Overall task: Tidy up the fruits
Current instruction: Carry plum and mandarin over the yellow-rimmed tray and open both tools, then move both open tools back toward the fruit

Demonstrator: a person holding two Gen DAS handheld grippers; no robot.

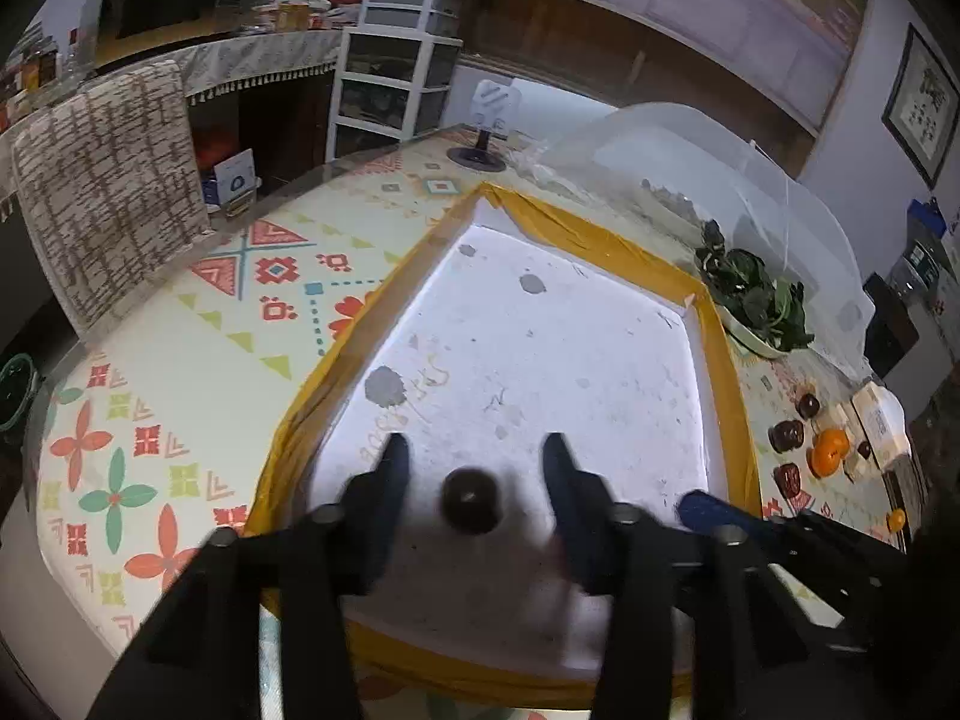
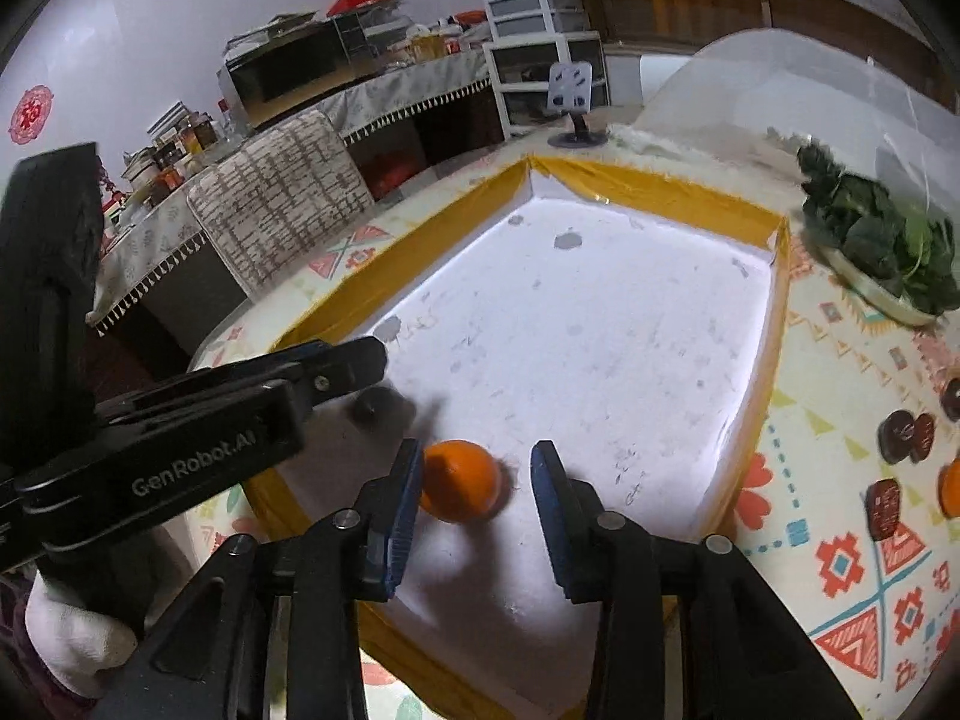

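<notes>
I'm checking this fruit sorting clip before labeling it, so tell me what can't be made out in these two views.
- Dark round fruit, left wrist view: motion-blurred, so its kind is unclear.
- Same fruit, right wrist view: partly hidden by the left gripper.
- Dark fruits on the tablecloth, right wrist view: small and blurred, some cut by the right edge.
- Orange: whether it touches the right gripper fingers is unclear.

tray [image 2: 660, 192] — glossy yellow tape rim, matt stained white floor | tablecloth [image 1: 180, 360] — smooth, printed | orange [image 2: 459, 480] — glossy
</notes>
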